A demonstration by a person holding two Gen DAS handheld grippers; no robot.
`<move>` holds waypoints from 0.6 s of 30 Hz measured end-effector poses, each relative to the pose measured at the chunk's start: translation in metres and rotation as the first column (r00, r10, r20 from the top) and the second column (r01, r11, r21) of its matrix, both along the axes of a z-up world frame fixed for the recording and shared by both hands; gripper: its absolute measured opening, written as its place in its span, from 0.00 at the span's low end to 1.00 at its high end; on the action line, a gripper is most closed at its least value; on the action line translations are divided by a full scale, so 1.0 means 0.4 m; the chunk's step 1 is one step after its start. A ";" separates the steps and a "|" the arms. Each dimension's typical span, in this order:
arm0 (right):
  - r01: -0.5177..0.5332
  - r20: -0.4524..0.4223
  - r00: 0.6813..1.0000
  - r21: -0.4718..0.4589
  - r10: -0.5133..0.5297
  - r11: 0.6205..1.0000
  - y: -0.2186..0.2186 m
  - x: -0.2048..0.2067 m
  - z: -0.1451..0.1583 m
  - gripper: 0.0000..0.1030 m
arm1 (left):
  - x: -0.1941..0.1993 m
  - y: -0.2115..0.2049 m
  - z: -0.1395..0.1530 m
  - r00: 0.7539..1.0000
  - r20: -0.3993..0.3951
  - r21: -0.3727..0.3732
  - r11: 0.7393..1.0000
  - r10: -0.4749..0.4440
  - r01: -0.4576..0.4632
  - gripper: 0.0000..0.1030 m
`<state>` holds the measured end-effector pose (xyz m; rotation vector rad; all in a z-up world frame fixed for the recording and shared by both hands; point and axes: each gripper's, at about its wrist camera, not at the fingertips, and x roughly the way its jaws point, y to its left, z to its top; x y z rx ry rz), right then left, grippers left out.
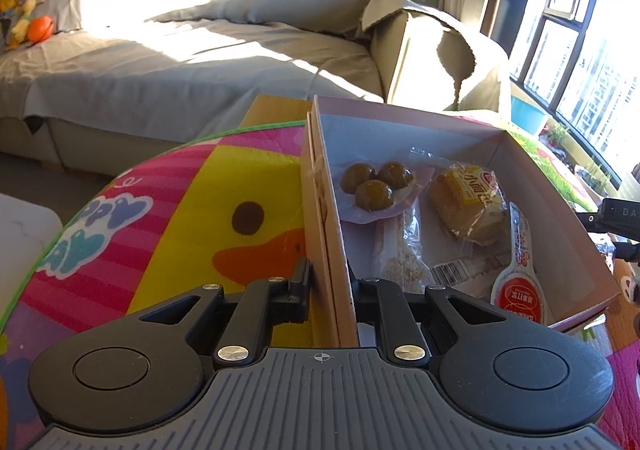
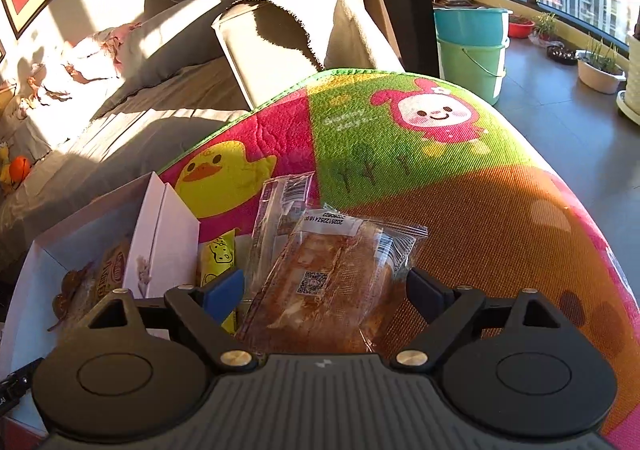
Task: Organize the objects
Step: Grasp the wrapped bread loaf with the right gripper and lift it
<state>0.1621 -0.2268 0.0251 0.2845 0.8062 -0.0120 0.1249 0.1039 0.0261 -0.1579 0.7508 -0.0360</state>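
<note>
Sunlit playmat (image 2: 460, 210): right hand-held gripper (image 2: 326, 292) wide around light, crinkly pastry packet (image 2: 332, 282); left hand-held gripper (image 1: 330, 286) clamps box wall (image 1: 334, 250); grasp mid-body.

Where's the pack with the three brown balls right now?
In the left wrist view, the pack of three brown balls lies inside the pink box, at its far left against the wall, just left of the yellow-labelled bread packet.

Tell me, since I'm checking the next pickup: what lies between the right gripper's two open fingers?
The right wrist view shows a clear-wrapped pastry packet lying on the play mat between the right gripper's open fingers; the pads do not press on it yet.
</note>
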 end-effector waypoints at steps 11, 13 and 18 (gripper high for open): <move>-0.068 0.000 0.998 -0.075 0.068 0.995 -0.034 -0.090 0.035 0.57 | 0.001 0.000 -0.001 1.000 0.004 0.001 1.000 -0.008 0.008 0.16; -0.073 0.004 0.997 -0.110 0.074 0.991 -0.041 -0.124 0.044 0.57 | 0.000 0.002 -0.001 1.000 0.004 -0.002 1.000 -0.011 0.011 0.16; -0.085 0.018 0.996 -0.181 0.089 0.980 -0.065 -0.223 0.079 0.57 | 0.000 0.003 0.000 1.000 0.005 -0.004 1.000 -0.011 0.011 0.16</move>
